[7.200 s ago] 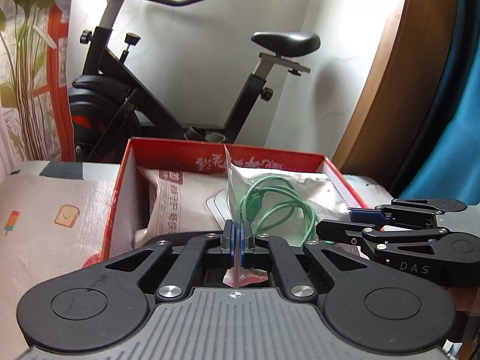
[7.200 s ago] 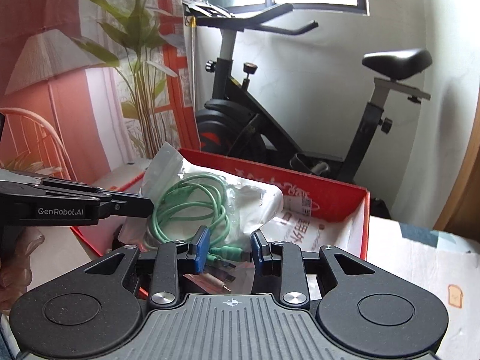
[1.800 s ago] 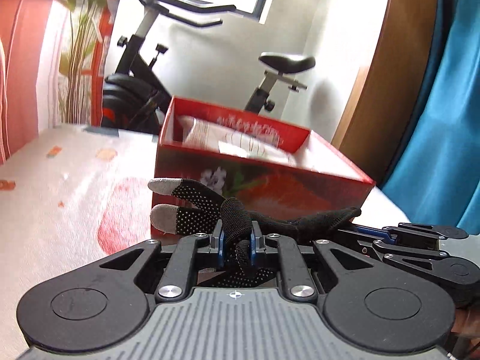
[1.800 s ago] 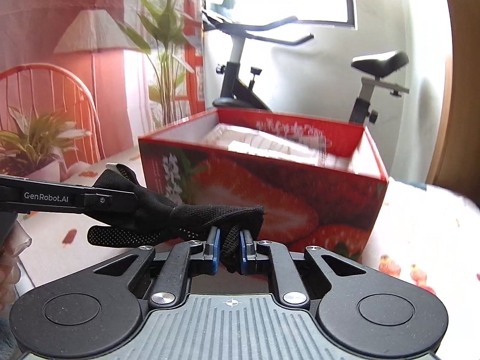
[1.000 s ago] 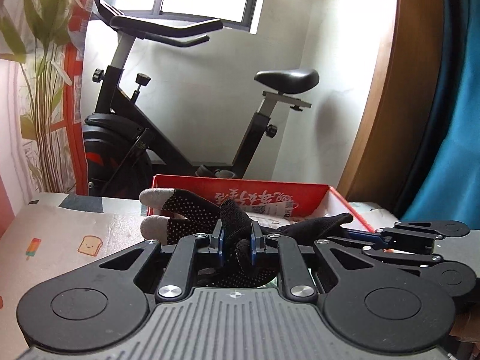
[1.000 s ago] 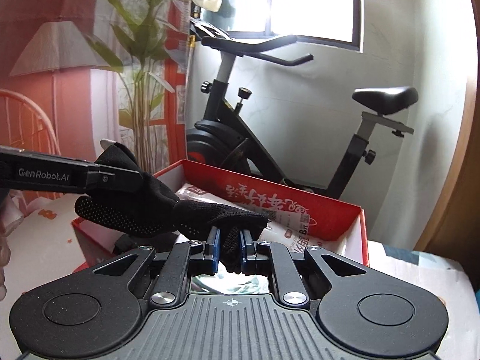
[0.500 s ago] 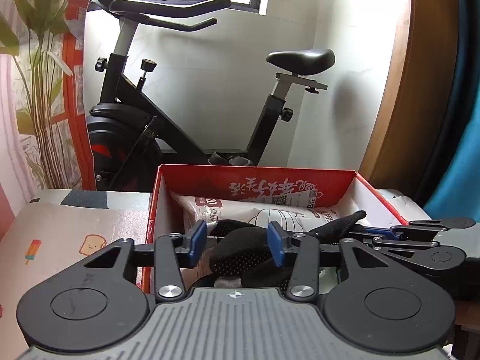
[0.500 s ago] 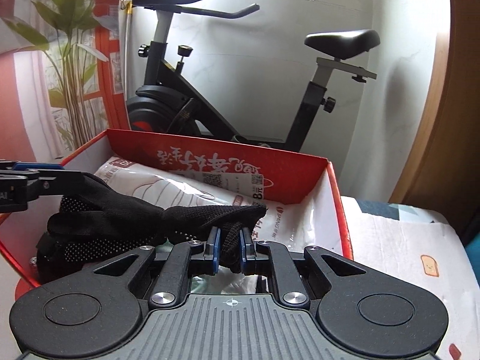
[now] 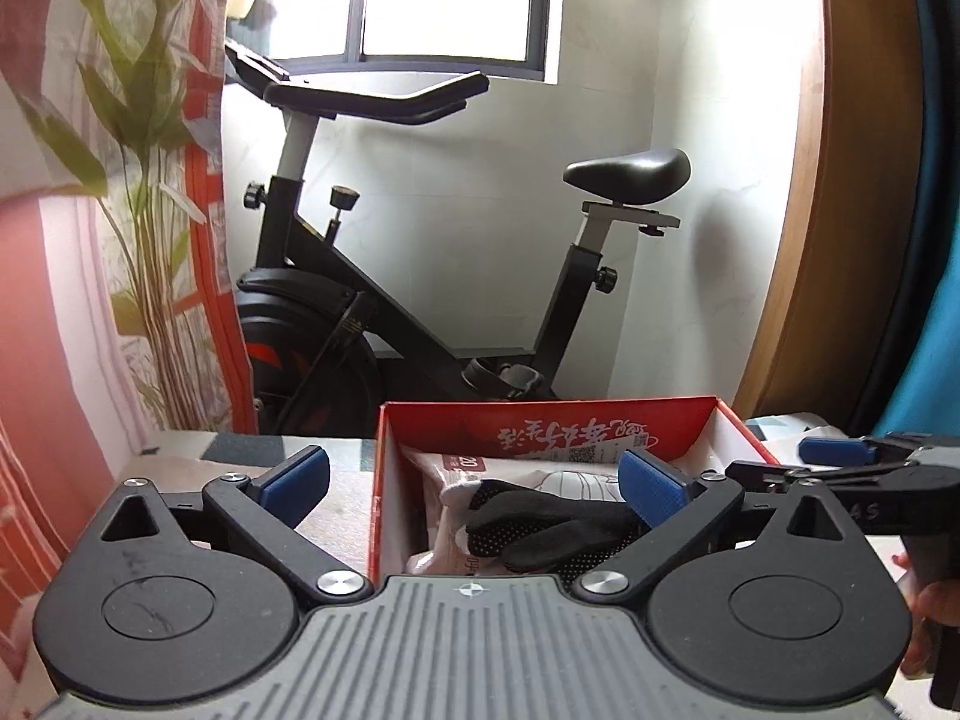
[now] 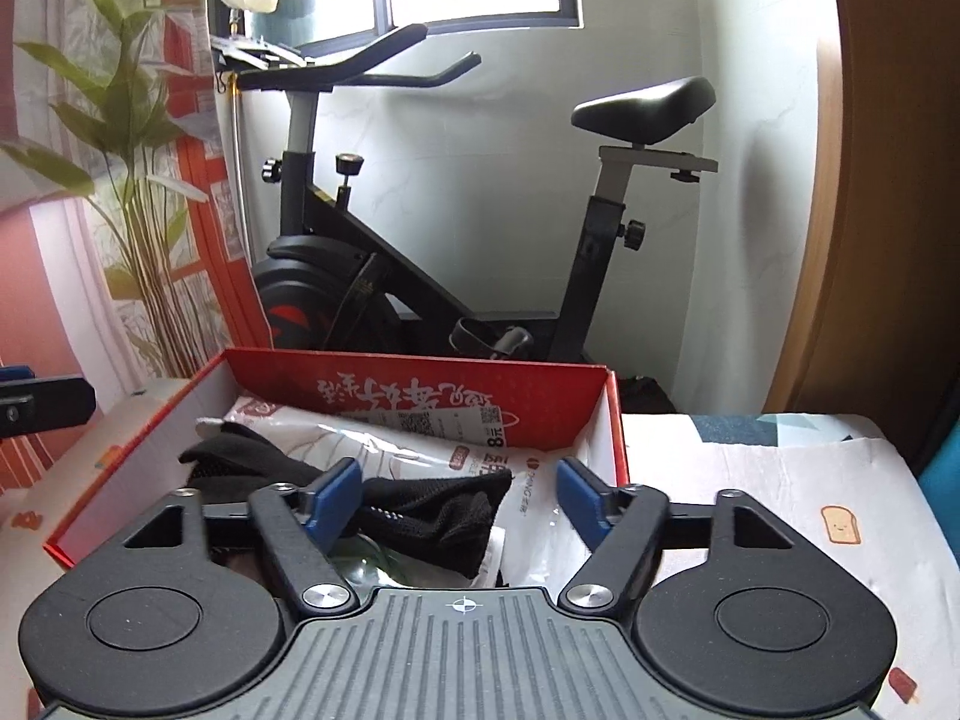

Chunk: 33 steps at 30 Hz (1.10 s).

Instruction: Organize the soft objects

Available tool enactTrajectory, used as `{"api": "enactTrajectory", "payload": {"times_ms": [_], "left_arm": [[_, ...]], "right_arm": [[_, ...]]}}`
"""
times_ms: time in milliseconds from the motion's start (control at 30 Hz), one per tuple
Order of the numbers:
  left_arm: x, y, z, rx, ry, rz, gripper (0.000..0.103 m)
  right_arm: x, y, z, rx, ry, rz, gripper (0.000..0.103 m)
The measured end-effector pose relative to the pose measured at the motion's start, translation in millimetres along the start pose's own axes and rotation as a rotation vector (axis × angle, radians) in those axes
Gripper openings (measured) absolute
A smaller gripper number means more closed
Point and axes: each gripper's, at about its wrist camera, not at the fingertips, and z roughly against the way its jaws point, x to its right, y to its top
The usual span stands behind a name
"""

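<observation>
A black dotted glove (image 9: 540, 531) with grey fingertips lies inside the red box (image 9: 540, 411), on top of a white printed bag (image 9: 432, 462). My left gripper (image 9: 474, 483) hangs above the box's near left corner, its jaws opening wide with nothing pressed between them. In the right wrist view the glove (image 10: 432, 507) lies loose on the white bag (image 10: 420, 444) in the red box (image 10: 432, 369). My right gripper (image 10: 459, 495) hovers over it, jaws opening, pads off the cloth. The right gripper (image 9: 840, 462) also shows at the left view's right edge.
A black exercise bike (image 9: 420, 300) stands behind the box against a white wall. A plant (image 9: 138, 180) and red-striped curtain fill the left. The box rests on a printed cloth surface (image 10: 780, 480). A wooden panel (image 9: 840, 240) rises at right. A hand (image 9: 924, 612) shows at the right edge.
Both grippers let go of the black glove, which dropped into the red box. The left jaws opened first, then the right. Both grippers drew back a little from the box.
</observation>
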Motion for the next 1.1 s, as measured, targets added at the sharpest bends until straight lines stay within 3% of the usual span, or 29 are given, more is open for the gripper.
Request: {"api": "enactTrajectory", "payload": {"times_ms": [67,167,333,500,667,767,867,1100], "left_arm": [[6,5,15,0.022,0.023,-0.038,0.103],[10,11,40,0.055,0.02,-0.049,0.103],[8,24,85,0.066,-0.01,0.0,0.103],[5,38,137,0.1,0.07,0.024,0.103],[7,46,192,0.128,0.076,0.025,0.103],[5,51,221,0.098,0.069,0.041,0.103],[5,49,256,0.117,0.048,0.035,0.103],[8,35,308,0.144,0.103,0.038,0.103]], "right_arm": [[3,6,14,0.021,0.029,-0.037,0.098],[2,15,36,0.035,0.053,-0.058,0.103],[0,29,81,0.04,0.123,-0.111,0.103],[-11,38,138,0.099,0.113,-0.086,0.103],[-18,45,203,0.166,0.149,-0.073,0.103],[-26,47,240,0.188,0.134,-0.054,0.103],[-39,45,276,0.198,0.109,-0.029,0.103],[-63,30,344,0.22,0.068,-0.028,0.103]]}}
